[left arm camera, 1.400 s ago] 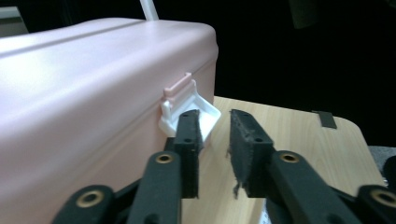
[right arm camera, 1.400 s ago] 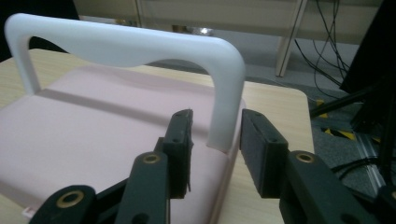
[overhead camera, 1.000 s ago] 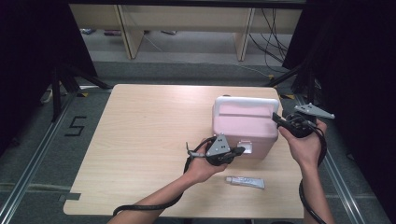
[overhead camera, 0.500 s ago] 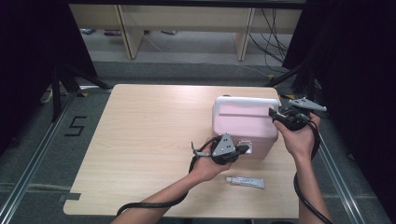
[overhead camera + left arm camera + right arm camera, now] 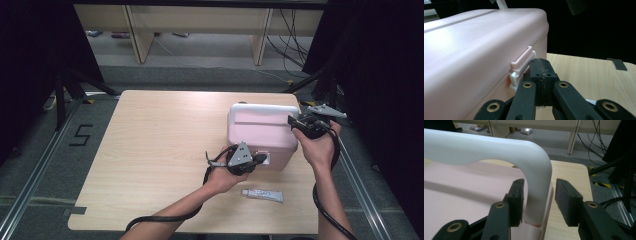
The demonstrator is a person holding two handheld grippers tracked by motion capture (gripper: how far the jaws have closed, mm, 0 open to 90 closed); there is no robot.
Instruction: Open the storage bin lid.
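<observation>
Currently a person at a pale wooden bench [image 5: 150, 150] works on a pink lidded box [image 5: 260, 131] that sits toward the bench's right side, its long axis running left to right. The box has a white carrying handle [image 5: 486, 150] arching over its lid and a small white latch [image 5: 520, 66] on the front wall facing the person.

The left claw [image 5: 541, 72] is clenched, jaws pressed together with nothing between them, and its tip sits right at the latch, just below the latch's upper lip. From the high view this left claw [image 5: 257, 160] points at the box's front face from the near side.

The right claw [image 5: 537, 203] is parted. Its jaws have just been closing slightly and stand on either side of the handle's right upright; the left pad [image 5: 517, 200] lies near or against it and the right pad stands clear. It is not yet clamped on. From above, the right claw [image 5: 295, 121] comes in over the box's right end.

The coming move probably turns on the latch, which lies directly ahead of the left claw, while the right claw steadies the box by the handle. Open bench stretches to the left; the right edge is close behind the box. A small tube [image 5: 263, 195] lies near the front edge, apart from the box.
</observation>
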